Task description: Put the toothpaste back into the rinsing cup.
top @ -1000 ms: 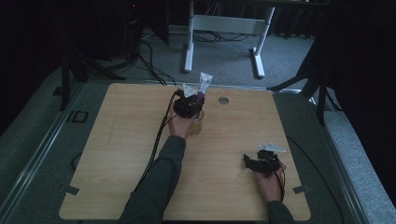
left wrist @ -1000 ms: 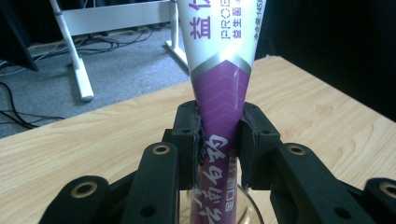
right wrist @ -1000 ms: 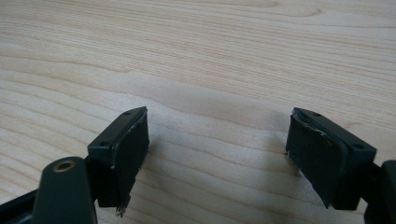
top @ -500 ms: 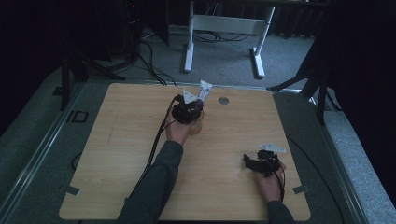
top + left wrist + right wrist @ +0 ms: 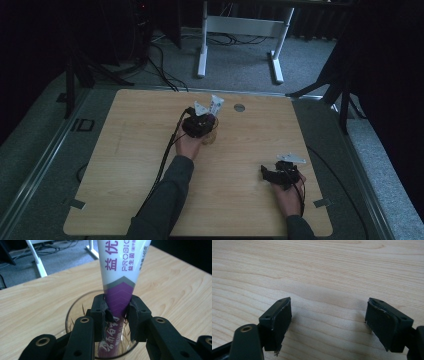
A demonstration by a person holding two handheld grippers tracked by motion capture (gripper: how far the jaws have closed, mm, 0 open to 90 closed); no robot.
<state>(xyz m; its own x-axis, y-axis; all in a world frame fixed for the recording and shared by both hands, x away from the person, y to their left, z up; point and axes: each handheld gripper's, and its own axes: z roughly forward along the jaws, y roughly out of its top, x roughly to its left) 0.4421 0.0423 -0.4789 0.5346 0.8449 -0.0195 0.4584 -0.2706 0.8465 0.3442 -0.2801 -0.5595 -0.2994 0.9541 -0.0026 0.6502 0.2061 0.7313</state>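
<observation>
One tube (image 5: 120,282) stands in a clear glass (image 5: 75,315) at upper centre of the high view, on the table (image 5: 125,165). Tube body is white above, purple below, with purple characters and grey "PROBIO" lettering; its lower end sits inside the glass.

Left gripper (image 5: 117,312) straddles the purple section. Its jaws have just been opening; the pads stand close at either side of the tube, and whether they still press on it cannot be told.

Right gripper (image 5: 328,322) rests at lower right of the high view, jaws spread wide over bare wood, grasping nothing.

High view shows tube (image 5: 214,106) tilted, top toward upper right, and both forearms. Left gripper view alone gives lettering and glass rim.
</observation>
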